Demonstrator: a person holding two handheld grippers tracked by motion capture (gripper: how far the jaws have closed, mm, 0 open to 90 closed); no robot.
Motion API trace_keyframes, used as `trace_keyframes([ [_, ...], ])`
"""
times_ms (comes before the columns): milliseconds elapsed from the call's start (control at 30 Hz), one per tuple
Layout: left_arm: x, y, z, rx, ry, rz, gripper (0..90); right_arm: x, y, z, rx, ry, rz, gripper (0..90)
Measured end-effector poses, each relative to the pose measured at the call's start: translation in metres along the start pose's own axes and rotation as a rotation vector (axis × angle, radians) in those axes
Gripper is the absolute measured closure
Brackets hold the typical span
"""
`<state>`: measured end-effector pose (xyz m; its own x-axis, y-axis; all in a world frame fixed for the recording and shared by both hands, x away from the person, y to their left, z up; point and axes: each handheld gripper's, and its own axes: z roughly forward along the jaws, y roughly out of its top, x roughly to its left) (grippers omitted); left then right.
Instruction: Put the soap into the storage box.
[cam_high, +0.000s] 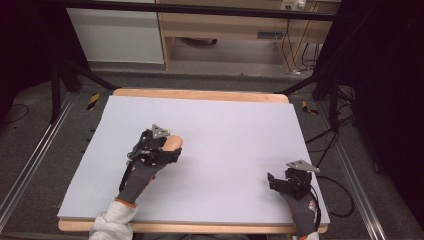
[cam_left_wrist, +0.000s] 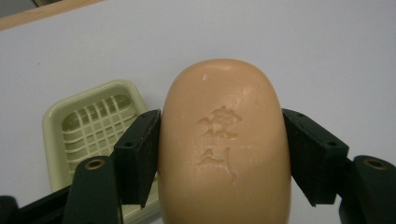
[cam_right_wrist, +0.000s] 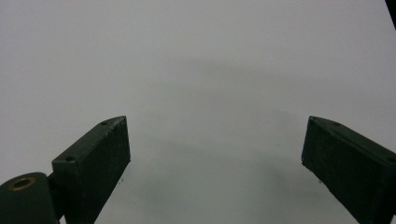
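A peach-coloured bar of soap (cam_left_wrist: 224, 144) with a stamped mark sits between the two black jaws of my left gripper (cam_left_wrist: 219, 154), which is shut on it. In the high view the soap (cam_high: 173, 143) pokes out past my left gripper (cam_high: 167, 146) over the left middle of the white board. Just behind and to the left of the soap lies a pale green soap dish (cam_left_wrist: 88, 123) with a grid insert, partly hidden by the left jaw. My right gripper (cam_right_wrist: 215, 149) is open over bare white board and appears low at the right front (cam_high: 280, 182).
The white board (cam_high: 225, 135) covers a wooden table (cam_high: 200, 94). Dark metal frame legs (cam_high: 55, 90) stand at both sides of the table. Cables (cam_high: 345, 195) trail off the right edge. A wooden cabinet (cam_high: 225, 30) stands behind the table.
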<state>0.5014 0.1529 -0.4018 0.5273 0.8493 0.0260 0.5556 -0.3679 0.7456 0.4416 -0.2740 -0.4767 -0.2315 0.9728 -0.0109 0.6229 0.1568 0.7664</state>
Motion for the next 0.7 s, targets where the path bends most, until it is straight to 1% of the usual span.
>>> trace_keyframes([
  [67,0.002,0.0,0.0,0.004,0.005,0.001,31.7,0.0,0.0,0.0,0.001,-0.002,0.0,8.2],
  [100,0.003,0.001,0.001,0.007,0.009,-0.004,31.7,0.0,0.0,0.0,0.001,-0.002,0.001,8.2],
  [133,0.003,0.001,0.001,0.002,0.011,-0.006,31.7,0.0,0.0,0.0,0.001,-0.002,0.001,8.2],
  [267,0.007,0.002,0.001,0.007,0.019,-0.007,31.7,0.0,0.0,0.0,0.001,-0.005,-0.001,8.2],
  [300,0.007,0.002,0.002,-0.001,0.022,-0.01,31.7,0.0,0.0,0.001,0.0,-0.006,-0.002,8.2],
  [400,0.011,0.004,0.003,0.003,0.029,-0.013,31.7,0.0,0.0,0.001,0.0,-0.005,-0.002,8.2],
  [433,0.012,0.004,0.004,0.001,0.031,-0.022,31.7,0.0,0.0,0.001,0.0,-0.005,0.0,8.2],
  [467,0.013,0.004,0.004,-0.002,0.037,-0.022,31.7,0.0,0.0,0.001,0.001,-0.006,-0.003,8.2],
  [500,0.015,0.005,0.005,-0.015,0.051,-0.037,31.7,0.0,0.0,0.001,0.002,-0.006,-0.003,8.2],
  [533,0.017,0.005,0.006,-0.021,0.051,-0.042,31.7,0.0,0.0,0.001,0.002,-0.005,-0.003,8.2],
  [567,0.017,0.005,0.006,-0.021,0.051,-0.042,31.7,0.001,0.0,0.001,0.004,-0.005,0.001,8.2],
  [633,0.02,0.005,0.008,-0.02,0.063,-0.057,31.7,0.001,0.0,0.002,0.004,-0.003,-0.003,8.2],
  [700,0.022,0.005,0.009,-0.016,0.066,-0.054,31.7,0.001,0.0,0.002,0.005,-0.002,-0.003,8.2],
])
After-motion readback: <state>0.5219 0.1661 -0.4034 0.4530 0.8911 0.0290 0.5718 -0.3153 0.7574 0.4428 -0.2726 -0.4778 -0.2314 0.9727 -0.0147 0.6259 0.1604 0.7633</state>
